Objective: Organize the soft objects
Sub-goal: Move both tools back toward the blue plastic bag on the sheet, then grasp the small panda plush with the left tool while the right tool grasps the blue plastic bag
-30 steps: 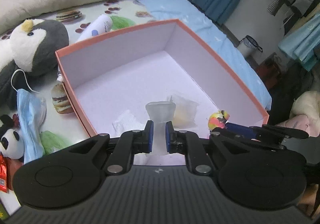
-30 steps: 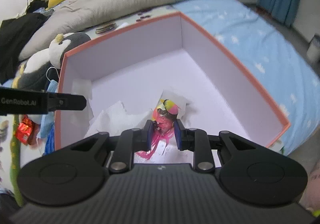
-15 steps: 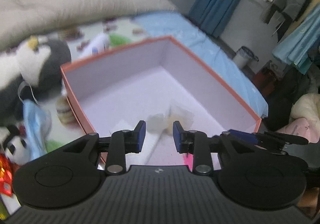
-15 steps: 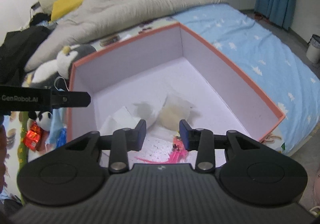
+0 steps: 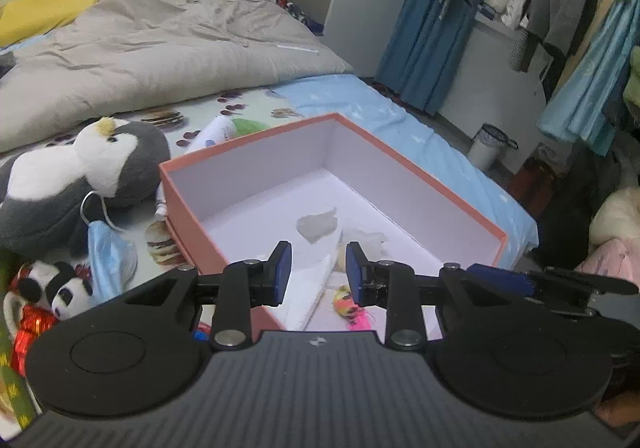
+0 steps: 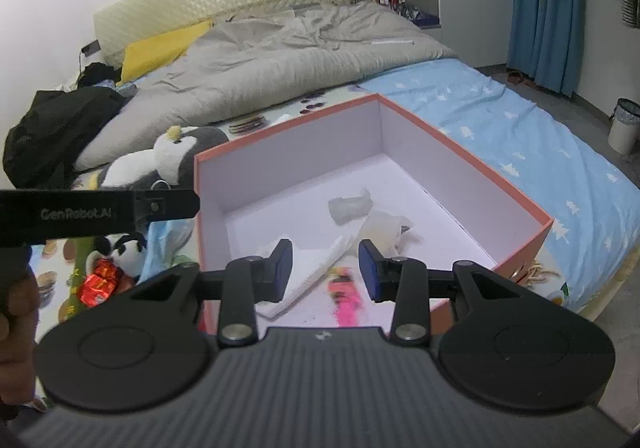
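Observation:
An orange box (image 5: 188,208) with a white inside stands on the bed; it also shows in the right wrist view (image 6: 472,164). Inside lie a translucent soft lump (image 5: 318,226) (image 6: 348,208), a white tissue (image 5: 308,292) (image 6: 316,276), a pale crumpled piece (image 6: 386,230) and a pink and yellow toy (image 5: 352,308) (image 6: 344,298). My left gripper (image 5: 314,274) is open and empty above the box's near edge. My right gripper (image 6: 324,268) is open and empty above the pink toy.
A penguin plush (image 5: 80,172) (image 6: 168,156), a blue face mask (image 5: 106,256), a small panda (image 5: 56,288) (image 6: 120,248), a red wrapper (image 6: 100,282) and a burger toy (image 5: 160,248) lie left of the box. A grey duvet (image 6: 288,60) covers the bed's far part. A bin (image 5: 490,146) stands on the floor.
Both grippers opened and let go: the translucent lump and the pink toy now lie in the box. Both grippers have lifted and pulled back from the box.

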`<state>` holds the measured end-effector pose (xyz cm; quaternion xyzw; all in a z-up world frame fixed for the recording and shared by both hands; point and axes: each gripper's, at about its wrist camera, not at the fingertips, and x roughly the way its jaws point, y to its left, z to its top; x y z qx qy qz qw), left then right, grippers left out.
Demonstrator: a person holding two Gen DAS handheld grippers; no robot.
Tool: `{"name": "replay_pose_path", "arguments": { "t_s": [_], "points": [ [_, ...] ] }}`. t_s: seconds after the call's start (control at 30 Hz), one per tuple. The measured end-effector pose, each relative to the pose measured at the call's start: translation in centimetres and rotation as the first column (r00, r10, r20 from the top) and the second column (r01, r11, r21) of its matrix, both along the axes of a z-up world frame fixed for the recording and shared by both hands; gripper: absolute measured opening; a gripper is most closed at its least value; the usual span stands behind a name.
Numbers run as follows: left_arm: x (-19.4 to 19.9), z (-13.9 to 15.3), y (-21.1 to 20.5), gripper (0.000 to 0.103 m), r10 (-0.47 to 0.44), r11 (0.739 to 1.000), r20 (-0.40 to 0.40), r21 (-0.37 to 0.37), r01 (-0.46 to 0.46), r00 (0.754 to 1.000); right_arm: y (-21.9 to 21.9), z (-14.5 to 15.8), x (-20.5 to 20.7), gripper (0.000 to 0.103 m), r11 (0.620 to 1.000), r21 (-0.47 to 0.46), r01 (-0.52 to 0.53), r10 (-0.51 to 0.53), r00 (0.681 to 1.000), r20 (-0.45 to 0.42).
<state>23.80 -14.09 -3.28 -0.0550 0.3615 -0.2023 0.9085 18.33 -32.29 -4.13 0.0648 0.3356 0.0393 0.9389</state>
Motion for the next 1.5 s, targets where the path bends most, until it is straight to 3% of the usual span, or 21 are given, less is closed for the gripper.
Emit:
{"name": "replay_pose_path", "arguments": {
  "t_s": [0.3, 0.47, 0.67, 0.9, 1.17, 1.37, 1.43, 1.5],
  "points": [
    [-4.8, 1.3, 2.7, 0.034, 0.041, 0.999, 0.046, -0.015, -0.04, 0.998, 1.9, 1.6, -3.7, 0.04, 0.999, 0.012, -0.04, 0.039, 0.996, 0.08],
    [-7.6, 0.4, 4.4, 0.034, 0.091, 0.996, 0.069, -0.01, -0.09, 0.994, 3.1, 1.3, -5.6, 0.04, 0.997, 0.008, -0.072, 0.071, 0.994, 0.089],
    [-10.2, -0.9, 7.8, 0.034, 0.17, 0.985, 0.025, -0.027, -0.169, 0.985, 5.0, 0.6, -7.9, 0.04, 0.992, 0.004, -0.13, 0.129, 0.989, 0.069],
    [-12.5, -1.2, 10.9, 0.035, 0.23, 0.973, -0.01, 0.022, -0.229, 0.973, 8.0, 0.1, -9.4, 0.04, 0.98, -0.033, -0.195, 0.196, 0.979, 0.052],
    [-15.1, -2.4, 14.5, 0.051, 0.325, 0.946, -0.059, 0.007, -0.325, 0.944, 10.8, -0.9, -10.5, 0.04, 0.962, -0.026, -0.273, 0.273, 0.962, 0.018],
    [-14.1, -4.7, 16.3, 0.055, 0.375, 0.926, -0.106, 0.004, -0.377, 0.921, 12.5, -2.1, -9.6, 0.04, 0.955, -0.042, -0.294, 0.294, 0.956, -0.012],
    [-13.2, -5.6, 16.8, 0.058, 0.387, 0.921, -0.118, 0.01, -0.388, 0.915, 13.0, -2.6, -8.9, 0.048, 0.952, -0.049, -0.303, 0.302, 0.953, -0.026],
    [-12.1, -6.6, 17.4, 0.062, 0.408, 0.912, -0.127, 0.02, -0.409, 0.904, 13.5, -3.2, -8.2, 0.068, 0.948, -0.059, -0.313, 0.312, 0.95, -0.036]
  ]
}}
